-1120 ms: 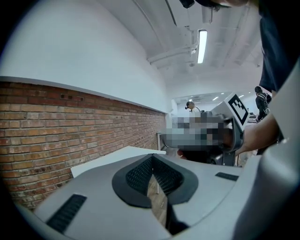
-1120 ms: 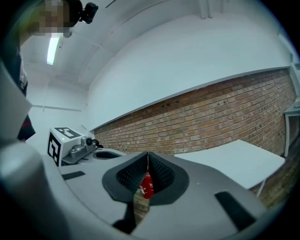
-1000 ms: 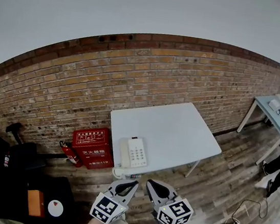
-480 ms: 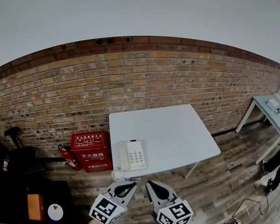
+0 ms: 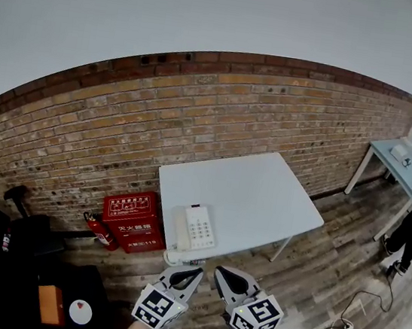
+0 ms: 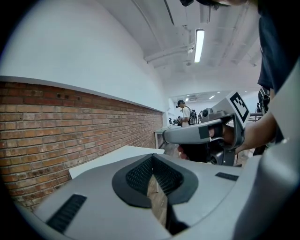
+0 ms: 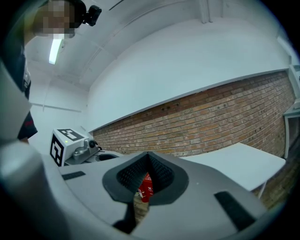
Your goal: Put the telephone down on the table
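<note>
Head view first: telephone (image 5: 196, 227) sits flat on the white table (image 5: 262, 194), at the near-left corner, i.e. already down and held by nothing. It lies just ahead of both grippers and a bit to the left, so the left gripper (image 5: 188, 271) is nearer than the right gripper (image 5: 225, 275). Neither touches it. Long axis runs from the near edge away toward the brick wall (image 5: 198, 113), approx in line w/ the way the grippers point. Looks: pale, boxy desk set, handset cradled along its left side, keypad w/ rows of buttons on the right. A coiled cord (image 5: 175, 255) droops off the table edge below it. Both pairs of jaws look closed, nothing btwn them.

Left gripper view: pads pressed together, empty, and only floor shows thru the notch. Table top seen ahead-left. The right gripper sits alongside w/ a hand (image 6: 243, 138) on it. Telephone not in shot, prob. hidden below the gripper body.

Right gripper view: jaws together too, nothing clamped. A red box (image 7: 146, 186) shows thru the slit, well beyond the jaws. Table top is off to the right, telephone not visible here either.

My read: the put-down looks done; any re-grab would fall to the left side.
</note>
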The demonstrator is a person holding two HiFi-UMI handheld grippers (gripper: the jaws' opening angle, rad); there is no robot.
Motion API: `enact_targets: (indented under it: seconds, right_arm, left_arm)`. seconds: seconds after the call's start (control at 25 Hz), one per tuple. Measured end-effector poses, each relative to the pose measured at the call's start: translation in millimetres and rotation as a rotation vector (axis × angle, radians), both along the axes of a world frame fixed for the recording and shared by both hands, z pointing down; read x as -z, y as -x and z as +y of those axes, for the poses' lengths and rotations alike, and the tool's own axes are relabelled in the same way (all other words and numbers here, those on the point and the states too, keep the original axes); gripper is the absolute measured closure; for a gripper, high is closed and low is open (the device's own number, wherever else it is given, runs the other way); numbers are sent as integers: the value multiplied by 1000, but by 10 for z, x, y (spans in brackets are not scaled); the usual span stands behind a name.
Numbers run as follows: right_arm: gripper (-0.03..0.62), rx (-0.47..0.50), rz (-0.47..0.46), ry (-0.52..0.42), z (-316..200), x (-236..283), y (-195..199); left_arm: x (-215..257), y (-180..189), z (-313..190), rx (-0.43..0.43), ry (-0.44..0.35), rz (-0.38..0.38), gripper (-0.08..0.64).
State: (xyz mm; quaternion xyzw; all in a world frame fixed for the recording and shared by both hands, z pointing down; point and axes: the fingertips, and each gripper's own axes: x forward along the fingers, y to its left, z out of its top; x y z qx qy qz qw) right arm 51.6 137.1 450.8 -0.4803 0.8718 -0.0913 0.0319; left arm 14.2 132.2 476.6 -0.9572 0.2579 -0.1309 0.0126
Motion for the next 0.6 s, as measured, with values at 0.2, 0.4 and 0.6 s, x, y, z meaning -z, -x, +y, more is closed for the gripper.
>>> enact_targets:
  seconds: [0.2,0.4,0.6]
  right_arm:
    - [580,-2,5,3,18,-40,-54]
    - [580,-1,-2,11,22,-67,-56]
    - [580,-2,-9,14,35,-85,-75]
  left_arm:
    - [-44,-30,36,-2,4,-2,552]
    - [-80,-1,42,8,10,-5,552]
    - [-83,-22,64,14,13,-8,552]
